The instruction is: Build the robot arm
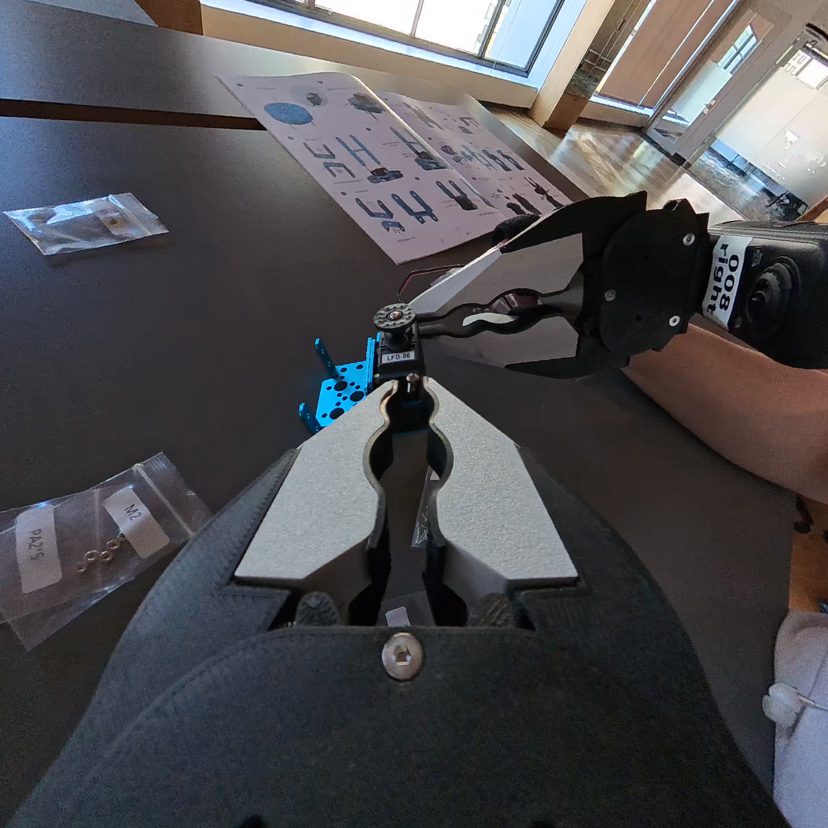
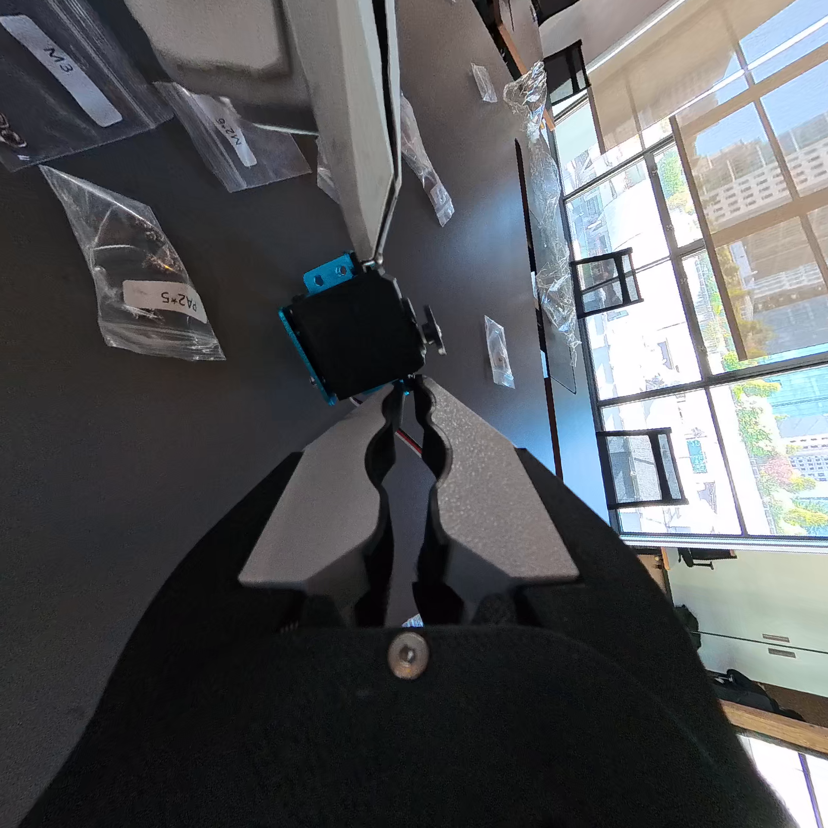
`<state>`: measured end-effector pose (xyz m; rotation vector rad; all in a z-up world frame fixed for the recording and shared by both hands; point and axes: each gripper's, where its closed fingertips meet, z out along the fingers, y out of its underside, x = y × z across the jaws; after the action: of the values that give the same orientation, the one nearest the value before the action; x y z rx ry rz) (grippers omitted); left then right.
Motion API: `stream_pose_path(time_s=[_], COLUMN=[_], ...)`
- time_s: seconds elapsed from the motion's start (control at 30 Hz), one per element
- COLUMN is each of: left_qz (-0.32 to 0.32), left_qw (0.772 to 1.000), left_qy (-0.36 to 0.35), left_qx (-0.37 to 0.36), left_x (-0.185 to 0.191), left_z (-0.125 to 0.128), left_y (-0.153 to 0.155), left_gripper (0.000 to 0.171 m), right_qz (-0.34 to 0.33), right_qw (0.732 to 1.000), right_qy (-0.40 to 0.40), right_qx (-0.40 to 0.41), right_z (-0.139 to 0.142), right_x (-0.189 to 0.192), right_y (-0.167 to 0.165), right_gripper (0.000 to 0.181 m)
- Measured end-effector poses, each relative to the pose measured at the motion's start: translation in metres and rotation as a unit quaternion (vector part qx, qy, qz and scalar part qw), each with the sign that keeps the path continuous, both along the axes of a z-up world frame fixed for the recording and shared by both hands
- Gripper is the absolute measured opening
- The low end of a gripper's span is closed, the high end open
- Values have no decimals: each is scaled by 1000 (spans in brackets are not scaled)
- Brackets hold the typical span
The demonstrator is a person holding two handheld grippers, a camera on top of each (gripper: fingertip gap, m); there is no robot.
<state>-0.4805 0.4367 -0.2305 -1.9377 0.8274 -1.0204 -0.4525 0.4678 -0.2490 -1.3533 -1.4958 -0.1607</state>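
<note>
Only the left wrist view shows the open manual (image 1: 403, 166). The left gripper (image 1: 410, 387) pinches a small screw (image 1: 412, 381) at the servo (image 2: 358, 334); the right gripper (image 2: 405, 387) is clamped on the blue bracket (image 2: 327, 275) edge, its contact partly hidden.

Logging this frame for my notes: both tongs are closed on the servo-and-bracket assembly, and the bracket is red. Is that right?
Not quite: the bracket is blue, not red, as the left wrist view shows. The rest holds: the left tongs and the right tongs are both closed on the assembly with the black servo.
</note>
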Motion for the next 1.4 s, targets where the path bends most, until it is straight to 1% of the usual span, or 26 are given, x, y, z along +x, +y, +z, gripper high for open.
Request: stream_pose_path(time_s=[0.13, 0.2, 0.27, 0.33, 0.37, 0.43, 0.47, 0.5, 0.53, 0.6, 0.67, 0.73, 0.77, 0.83, 0.93, 1.07, 1.2, 1.3, 1.4], left_qz=[-5, -9, -17, -31, -45, -81, -101, -119, -129, -130, -145, -158, -163, -166, -166, -167, -172, -173, -174], left_qw=[1000, 1000, 997, 986, 974, 937, 920, 907, 897, 875, 851, 831, 826, 822, 819, 809, 798, 792, 779], left_qy=[-3, 8, 22, 63, 94, 163, 193, 214, 230, 266, 295, 305, 308, 315, 311, 317, 318, 321, 327], left_qx=[6, 27, 77, 154, 202, 298, 327, 342, 354, 383, 409, 438, 443, 445, 453, 466, 483, 490, 507], left_x=[-2, -6, -12, -18, -19, -20, -19, -17, -16, -15, -13, -8, -6, -4, -2, 0, 1, 1, 1], left_z=[3, 5, 10, 14, 15, 12, 8, 4, 1, -4, -10, -11, -12, -15, -13, -12, -10, -10, -9], left_y=[-2, -2, -2, -2, -3, -5, -6, -7, -5, 4, 9, 8, 7, 8, 7, 8, 8, 8, 7], left_gripper=[18, 22, 23, 27, 27, 29, 32, 36, 37, 36, 34, 29, 26, 26, 22, 19, 12, 11, 11], right_qz=[-2, -3, -3, -2, -2, -2, -2, -2, -2, -2, -2, -2, -2, -3, -3, -3, -3, -3, -3], right_qw=[1000, 1000, 1000, 1000, 1000, 1000, 1000, 1000, 1000, 1000, 1000, 1000, 1000, 1000, 1000, 1000, 1000, 1000, 1000], right_qy=[0, -1, -2, -2, -1, -1, -1, -1, -1, -3, -3, -4, -4, -4, -4, -4, -5, -4, -4], right_qx=[-2, -2, -2, -1, -1, -1, -1, -1, -1, 0, 1, 1, 1, 1, 0, 1, 3, 2, 1], right_z=[-1, -1, -1, -1, -1, -1, -1, -1, -1, -1, -1, -1, -1, -1, -1, -1, -1, -1, -1], right_x=[2, 2, 2, 2, 2, 2, 2, 2, 2, 2, 2, 2, 2, 2, 3, 3, 3, 3, 3], right_y=[1, 1, 1, 1, 2, 2, 2, 2, 2, 2, 2, 2, 2, 2, 3, 3, 3, 3, 3], right_gripper=[4, 4, 4, 4, 4, 4, 4, 4, 4, 4, 4, 4, 4, 4, 4, 4, 4, 4, 4])
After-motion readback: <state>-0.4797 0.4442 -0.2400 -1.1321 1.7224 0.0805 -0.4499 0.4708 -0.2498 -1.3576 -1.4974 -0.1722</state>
